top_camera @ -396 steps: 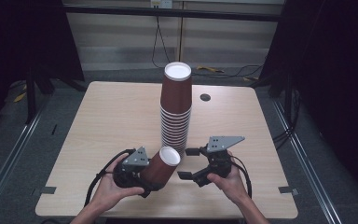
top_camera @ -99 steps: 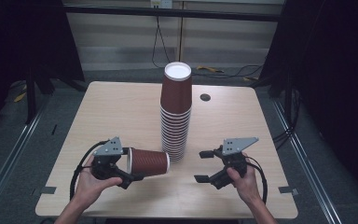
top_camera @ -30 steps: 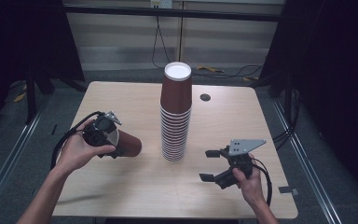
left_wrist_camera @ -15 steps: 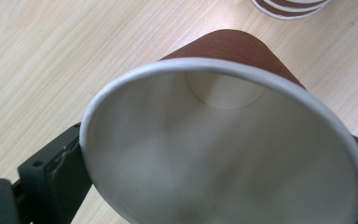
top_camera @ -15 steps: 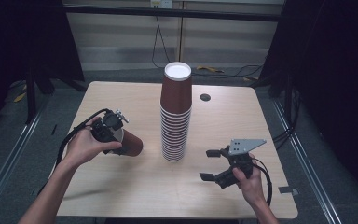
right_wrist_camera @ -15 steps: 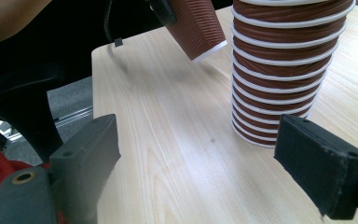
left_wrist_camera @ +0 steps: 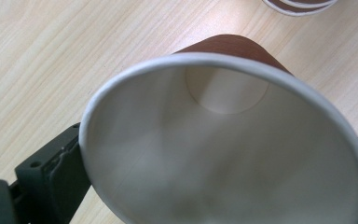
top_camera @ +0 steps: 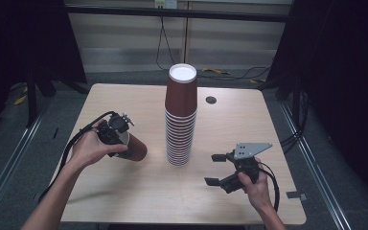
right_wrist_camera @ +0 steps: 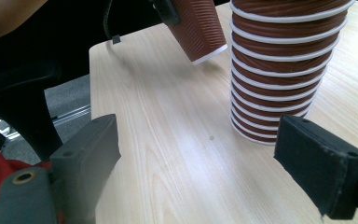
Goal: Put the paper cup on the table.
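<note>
A single ribbed brown paper cup (top_camera: 133,148) is clamped at its rim in the left gripper (top_camera: 116,132), jaws just easing apart, low over the pale wooden surface (top_camera: 124,191) left of the tall brown cup stack (top_camera: 180,120). The right gripper (top_camera: 219,168) is held apart, empty. Next, seemingly: release of the cup.

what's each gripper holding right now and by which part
Left gripper holds a brown paper cup at its rim end, fingers outside the wall, just opening. Right gripper holds nothing.
</note>
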A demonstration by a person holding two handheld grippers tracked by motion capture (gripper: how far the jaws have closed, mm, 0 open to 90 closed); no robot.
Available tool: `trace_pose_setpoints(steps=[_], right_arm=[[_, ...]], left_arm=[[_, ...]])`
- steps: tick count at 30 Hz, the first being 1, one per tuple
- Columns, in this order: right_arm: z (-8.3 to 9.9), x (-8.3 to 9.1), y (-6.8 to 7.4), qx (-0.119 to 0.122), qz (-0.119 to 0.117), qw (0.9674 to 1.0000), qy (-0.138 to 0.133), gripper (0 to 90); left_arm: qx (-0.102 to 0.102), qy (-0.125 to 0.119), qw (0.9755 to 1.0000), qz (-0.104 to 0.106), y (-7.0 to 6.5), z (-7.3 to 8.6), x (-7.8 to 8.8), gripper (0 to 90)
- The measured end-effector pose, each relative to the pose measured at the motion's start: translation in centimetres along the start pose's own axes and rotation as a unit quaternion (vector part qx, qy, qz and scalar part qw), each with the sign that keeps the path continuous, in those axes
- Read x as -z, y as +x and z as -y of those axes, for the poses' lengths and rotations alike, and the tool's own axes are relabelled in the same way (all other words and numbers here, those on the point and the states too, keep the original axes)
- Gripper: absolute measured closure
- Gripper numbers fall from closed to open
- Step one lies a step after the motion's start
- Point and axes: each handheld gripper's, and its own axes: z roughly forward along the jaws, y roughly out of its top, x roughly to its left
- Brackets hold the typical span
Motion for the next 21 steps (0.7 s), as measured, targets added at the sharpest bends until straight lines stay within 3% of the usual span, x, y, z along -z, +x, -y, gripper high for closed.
trace_pose_setpoints(steps=[2, 5, 7, 13, 21], right_arm=[[0.0, 0.0, 0.0, 0.0, 0.0, 1.0, 0.0, 13.4], [0.0, 0.1, 0.0, 0.0, 0.001, 1.0, -0.001, 13.4], [0.0, 0.1, 0.0, -0.001, 0.001, 1.0, 0.0, 13.4], [0.1, -0.1, 0.0, -0.001, 0.0, 1.0, 0.003, 13.5], [0.1, 0.0, 0.0, 0.0, 0.0, 1.0, 0.005, 13.5]], left_arm=[[-0.001, 0.001, 0.9999, -0.01, 0.0, 0.0, -0.2, 2.0], [0.004, 0.004, 1.0, -0.001, 0.2, 0.0, -0.5, 1.9], [0.001, -0.003, 1.0, -0.008, 0.4, 0.0, -0.7, 1.8], [0.004, -0.01, 0.9999, -0.003, 0.6, -0.1, -0.8, 4.2], [0.008, -0.049, 0.9988, 0.001, 0.6, 0.1, -1.6, 3.9]])
